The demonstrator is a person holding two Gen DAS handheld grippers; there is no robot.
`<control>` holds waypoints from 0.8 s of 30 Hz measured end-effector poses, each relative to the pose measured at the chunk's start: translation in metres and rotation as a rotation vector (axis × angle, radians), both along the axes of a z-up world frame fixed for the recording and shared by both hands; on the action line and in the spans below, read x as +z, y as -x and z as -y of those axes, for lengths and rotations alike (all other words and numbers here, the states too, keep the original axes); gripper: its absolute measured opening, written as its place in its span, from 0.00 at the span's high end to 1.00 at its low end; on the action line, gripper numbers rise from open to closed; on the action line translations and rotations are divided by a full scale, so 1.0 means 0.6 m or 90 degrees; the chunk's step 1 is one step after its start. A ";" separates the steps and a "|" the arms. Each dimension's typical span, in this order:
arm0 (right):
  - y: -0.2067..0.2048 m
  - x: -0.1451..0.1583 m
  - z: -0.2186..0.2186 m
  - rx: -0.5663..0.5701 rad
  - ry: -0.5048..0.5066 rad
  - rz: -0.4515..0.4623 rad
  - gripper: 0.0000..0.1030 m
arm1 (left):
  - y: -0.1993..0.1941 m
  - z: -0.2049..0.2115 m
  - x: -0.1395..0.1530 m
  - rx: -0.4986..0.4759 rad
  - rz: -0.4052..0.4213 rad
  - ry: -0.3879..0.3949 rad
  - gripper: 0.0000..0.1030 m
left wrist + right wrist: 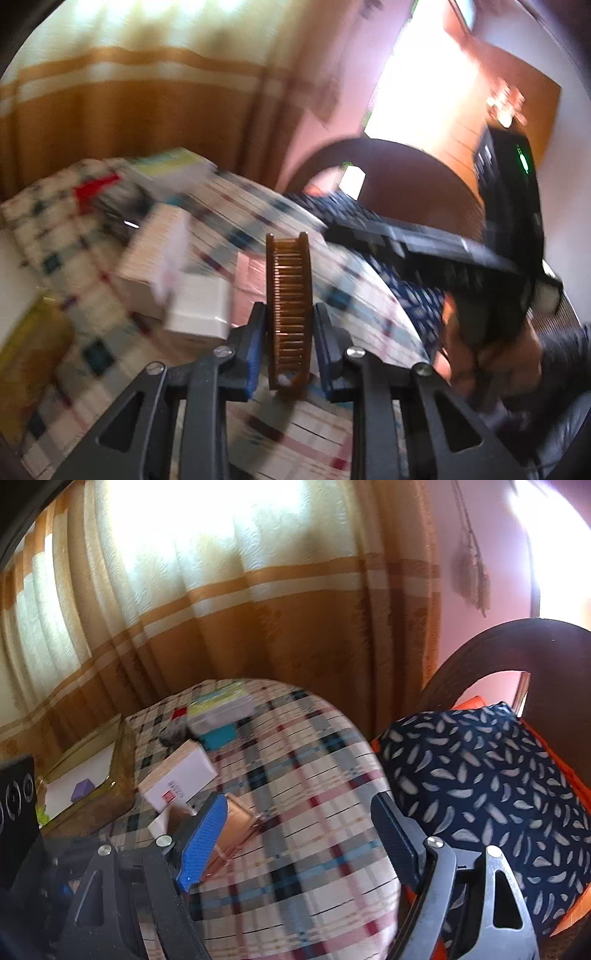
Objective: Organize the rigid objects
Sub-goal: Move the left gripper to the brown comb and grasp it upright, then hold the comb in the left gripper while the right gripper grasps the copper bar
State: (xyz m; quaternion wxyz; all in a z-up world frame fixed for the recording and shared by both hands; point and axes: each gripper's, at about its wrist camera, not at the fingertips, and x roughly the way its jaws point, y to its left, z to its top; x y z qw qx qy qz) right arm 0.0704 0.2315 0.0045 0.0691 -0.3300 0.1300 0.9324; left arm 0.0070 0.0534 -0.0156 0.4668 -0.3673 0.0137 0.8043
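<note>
Gripping a brown comb point(289, 310) (upright), the left hand-held gripper point(289, 354) is clamped.

Between my left claw's point(289, 334) pads stands a comb point(289, 306); boxes point(179, 775) lie ahead-left on the desk point(295, 775), a cushion point(480, 775) right.

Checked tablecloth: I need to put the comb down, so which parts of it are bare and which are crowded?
The left gripper is shut on the brown comb. Bare checked tablecloth lies between the boxes and the feather-print cushion, running to the near edge. Crowded: the far left, around the white-and-tan box, plastic containers and tray.
</note>
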 end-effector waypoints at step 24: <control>0.121 -0.056 0.068 0.020 0.031 0.150 0.37 | 0.061 0.129 0.030 0.310 -0.054 -0.141 0.77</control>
